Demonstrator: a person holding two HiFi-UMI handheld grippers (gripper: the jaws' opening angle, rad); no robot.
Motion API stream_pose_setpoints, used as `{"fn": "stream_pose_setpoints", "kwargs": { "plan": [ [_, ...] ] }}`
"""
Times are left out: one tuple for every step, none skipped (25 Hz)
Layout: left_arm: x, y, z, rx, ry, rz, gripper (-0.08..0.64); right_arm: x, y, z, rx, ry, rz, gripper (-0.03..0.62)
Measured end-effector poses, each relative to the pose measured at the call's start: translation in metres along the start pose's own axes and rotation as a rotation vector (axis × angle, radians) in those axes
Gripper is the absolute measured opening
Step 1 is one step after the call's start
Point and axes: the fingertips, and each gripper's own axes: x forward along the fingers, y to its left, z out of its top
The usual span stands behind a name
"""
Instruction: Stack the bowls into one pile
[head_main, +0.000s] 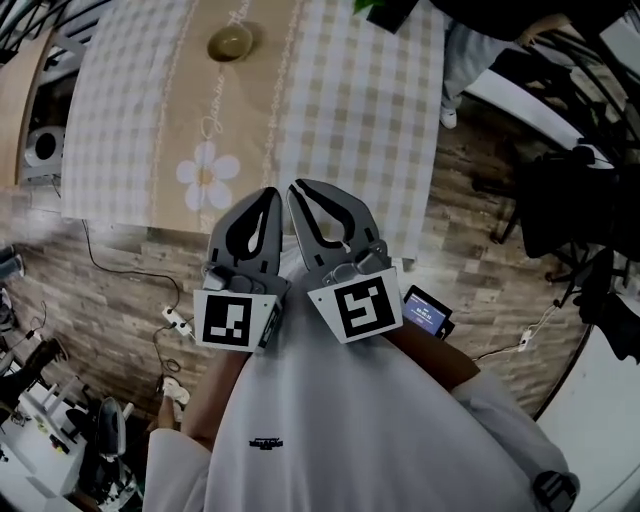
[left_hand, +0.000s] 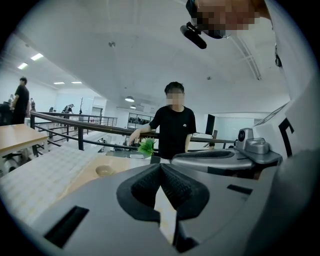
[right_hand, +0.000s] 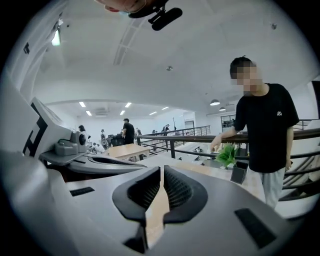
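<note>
Bowl (head_main: 230, 42): only one shows, small and tan, upright at the far side of the table (head_main: 120, 120). It lies ahead and slightly left of both jaw tips. The left hand-held gripper (head_main: 269, 194) and right hand-held gripper (head_main: 298, 187) hover at the near edge, jaws together on nothing, well apart from it. The left looks marginally nearer.

No legible text, labels or numbers
</note>
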Motion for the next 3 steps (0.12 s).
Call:
{"fn": "stream_pose_setpoints", "kwargs": {
  "plan": [
    [-0.004,0.006,-0.001,-0.005,-0.006,-0.001,0.018,0.004,0.004,0.001,0.013,-0.009,-0.01,0.043],
    [-0.007,0.012,-0.001,-0.01,-0.012,-0.002,0.018,0.007,0.007,0.003,0.026,-0.018,-0.02,0.043],
    [-0.01,0.017,-0.002,-0.015,-0.018,-0.004,0.018,0.01,0.01,0.004,0.038,-0.027,-0.028,0.043]
  ]
}}
